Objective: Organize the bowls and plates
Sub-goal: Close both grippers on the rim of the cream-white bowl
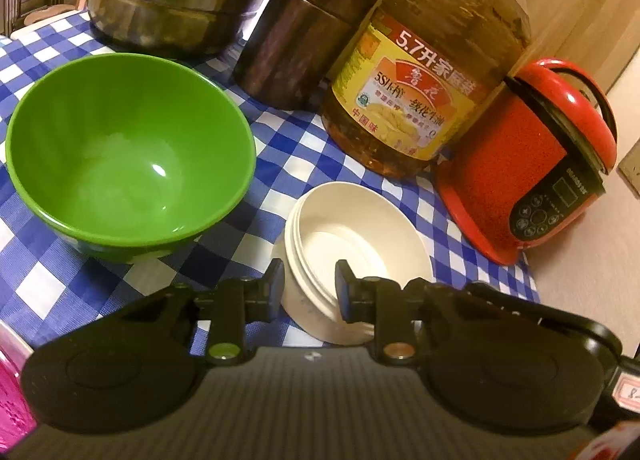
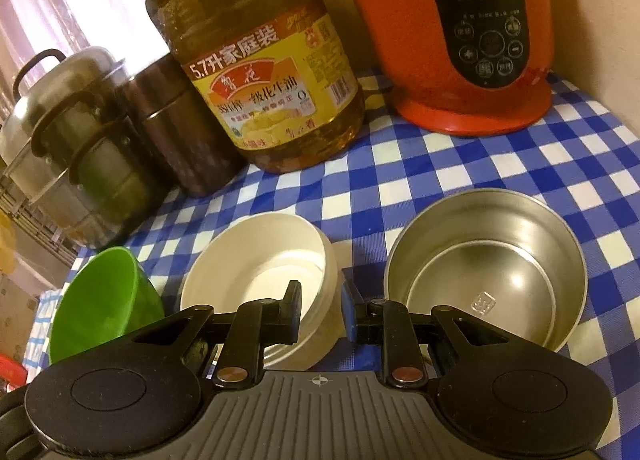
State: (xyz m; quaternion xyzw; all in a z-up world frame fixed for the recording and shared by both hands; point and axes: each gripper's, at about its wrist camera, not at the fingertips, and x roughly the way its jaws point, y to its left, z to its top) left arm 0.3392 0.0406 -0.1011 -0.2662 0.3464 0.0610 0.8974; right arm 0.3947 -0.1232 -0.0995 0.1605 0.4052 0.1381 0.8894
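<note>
A stack of white bowls stands on the blue checked tablecloth. My left gripper is open, its fingers straddling the near left rim of the stack, not closed on it. A green bowl sits to the left. In the right wrist view the white stack is centre, the green bowl at left, and a steel bowl at right. My right gripper is open, its fingers straddling the stack's near right rim.
Behind stand a steel steamer pot, a dark metal canister, a large oil bottle and a red electric cooker. The tablecloth ends at the right by a wall.
</note>
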